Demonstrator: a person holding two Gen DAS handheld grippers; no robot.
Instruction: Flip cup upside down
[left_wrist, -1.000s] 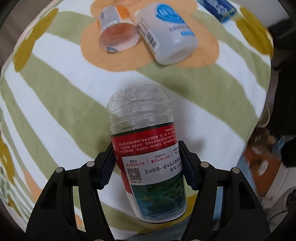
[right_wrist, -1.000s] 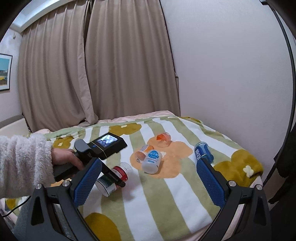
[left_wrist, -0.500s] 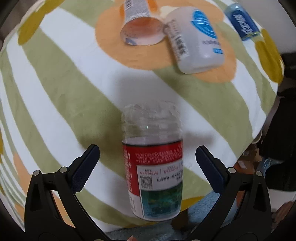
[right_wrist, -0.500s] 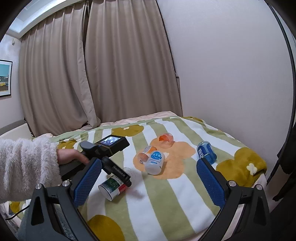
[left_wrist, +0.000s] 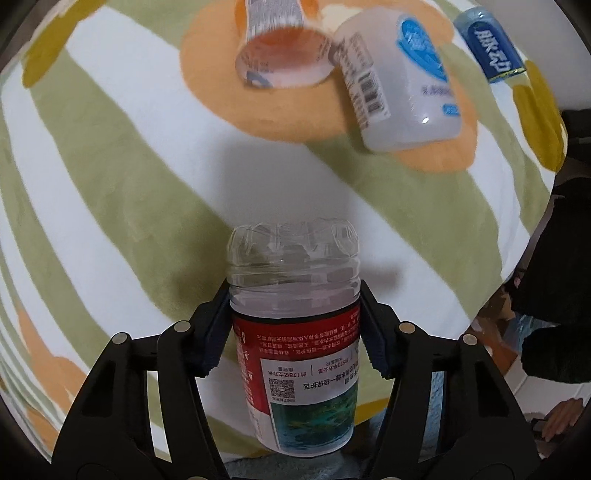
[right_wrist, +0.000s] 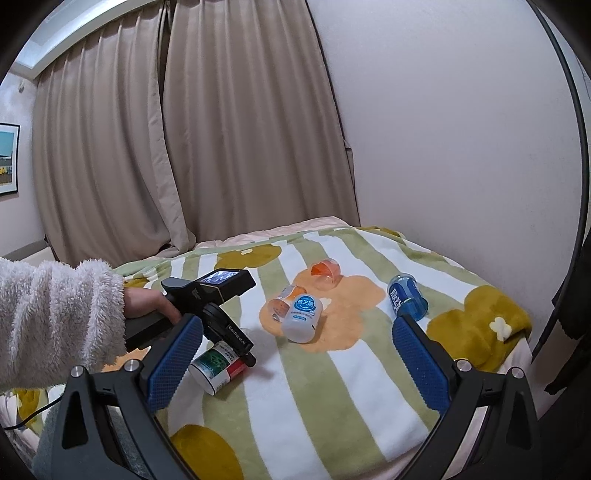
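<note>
A clear plastic cup with a red, white and green label (left_wrist: 295, 350) lies on its side on the striped blanket, its moulded base pointing away from me. My left gripper (left_wrist: 293, 328) is shut on the cup, one pad on each side of the label. In the right wrist view the same cup (right_wrist: 218, 365) lies under the left gripper (right_wrist: 236, 343), held by a hand in a fluffy white sleeve. My right gripper (right_wrist: 291, 362) is open and empty, raised above the near part of the bed.
An orange cup (left_wrist: 280, 55), a white cup with a blue logo (left_wrist: 402, 85) and a blue cup (left_wrist: 491, 44) lie on their sides further back. Another orange cup (right_wrist: 327, 273) lies beyond them. The bed edge (left_wrist: 517, 280) drops off at the right. Curtains (right_wrist: 184, 147) and a wall stand behind.
Half a second ago my left gripper was open around the lying cup; now it has shut on it again. The right gripper has stayed in place.
</note>
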